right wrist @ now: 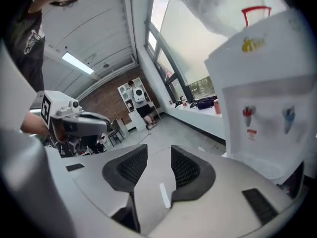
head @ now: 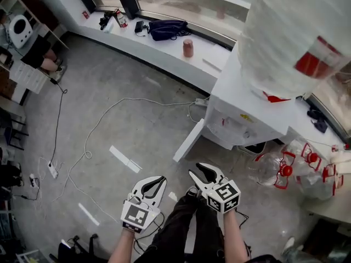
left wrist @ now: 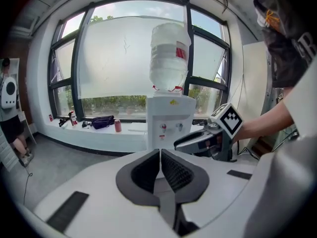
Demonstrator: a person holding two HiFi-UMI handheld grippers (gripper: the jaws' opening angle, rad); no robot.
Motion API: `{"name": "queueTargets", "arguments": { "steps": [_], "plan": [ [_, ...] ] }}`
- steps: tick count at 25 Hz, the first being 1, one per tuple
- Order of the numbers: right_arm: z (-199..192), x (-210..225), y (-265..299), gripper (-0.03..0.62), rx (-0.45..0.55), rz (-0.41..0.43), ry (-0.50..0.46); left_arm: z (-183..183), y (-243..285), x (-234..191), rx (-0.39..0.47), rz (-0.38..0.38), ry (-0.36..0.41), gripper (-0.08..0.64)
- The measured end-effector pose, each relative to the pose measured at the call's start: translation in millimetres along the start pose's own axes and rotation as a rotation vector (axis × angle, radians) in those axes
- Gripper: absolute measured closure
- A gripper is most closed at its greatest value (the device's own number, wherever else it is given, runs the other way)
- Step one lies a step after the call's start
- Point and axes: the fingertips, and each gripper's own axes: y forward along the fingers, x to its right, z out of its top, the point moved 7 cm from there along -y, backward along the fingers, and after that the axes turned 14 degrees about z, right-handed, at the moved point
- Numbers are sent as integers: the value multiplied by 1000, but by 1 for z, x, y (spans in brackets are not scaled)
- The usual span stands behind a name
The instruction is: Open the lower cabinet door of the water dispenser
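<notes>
The grey floor (head: 137, 125) is carrying the water dispenser (head: 241, 119); a white cable (head: 131, 99) is trailing away from it, and empty bottles (head: 266, 167) are lying just beside it.

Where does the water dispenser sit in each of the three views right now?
Head view: water dispenser upper right.
Left gripper view: water dispenser at centre.
Right gripper view: water dispenser at right.
Shared landmark: dark bag on the window ledge.

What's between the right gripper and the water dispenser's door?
Nothing but bare grey floor, as the head view shows, between the right gripper and the door.
</notes>
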Motion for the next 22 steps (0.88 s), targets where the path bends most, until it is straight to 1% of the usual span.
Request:
{"name": "queueTargets", "arguments": {
  "steps": [4,7,11,14,16,19,22],
  "plan": [
    [43,-40,-49,431,42,-40,0,31,-19,13,15,-17,-5,540],
    [70,-67,-79,431,57,-66,-34,56,-34,24,49,-43,-38,540],
    [100,-101,-109,437,114,-109,-46,86,-58,32,86,-108,-66,540],
    [111,-122,-125,440,151,-136,-51,103,-71,38,127,-180,-44,540],
    [116,-133,-136,440,160,-156,-69,114,-75,42,156,-213,-18,540],
    [120,-143,-153,440,154,-177,-84,130,-73,48,185,-238,5,540],
    [118,-151,-170,440,150,-193,-82,142,-77,58,206,-251,7,540]
  ]
}}
